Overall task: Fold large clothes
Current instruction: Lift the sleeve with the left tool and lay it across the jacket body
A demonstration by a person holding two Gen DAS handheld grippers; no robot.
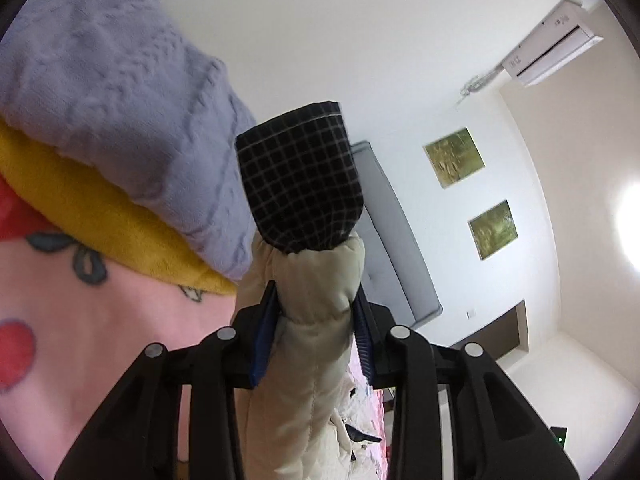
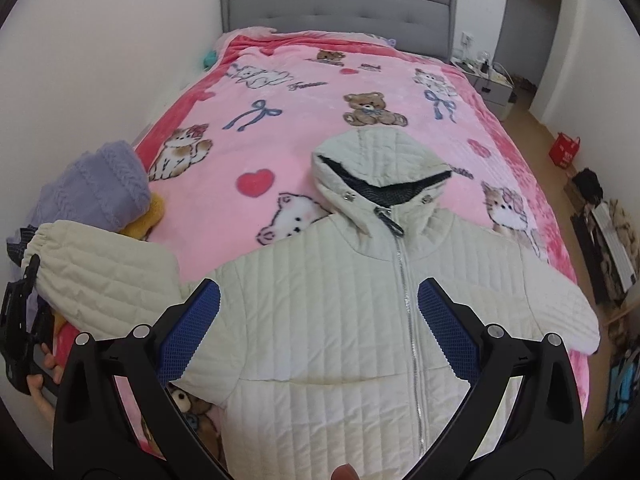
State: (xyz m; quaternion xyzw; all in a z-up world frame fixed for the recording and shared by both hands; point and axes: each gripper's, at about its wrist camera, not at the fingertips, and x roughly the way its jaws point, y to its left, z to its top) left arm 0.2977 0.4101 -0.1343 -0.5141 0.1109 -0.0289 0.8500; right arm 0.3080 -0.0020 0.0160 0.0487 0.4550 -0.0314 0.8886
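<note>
A cream quilted hooded jacket lies front up and zipped on the pink bed, hood toward the headboard. My left gripper is shut on the jacket's left sleeve near the cuff, whose dark checked lining sticks out past the fingers. In the right wrist view that sleeve is lifted at the left edge, with the left gripper beside it. My right gripper is open and empty, hovering above the jacket's chest.
A pile with a lilac knit over a yellow garment sits at the bed's left edge, close to the held sleeve. The pink cartoon blanket covers the bed up to a grey headboard. A nightstand and floor clutter stand at the right.
</note>
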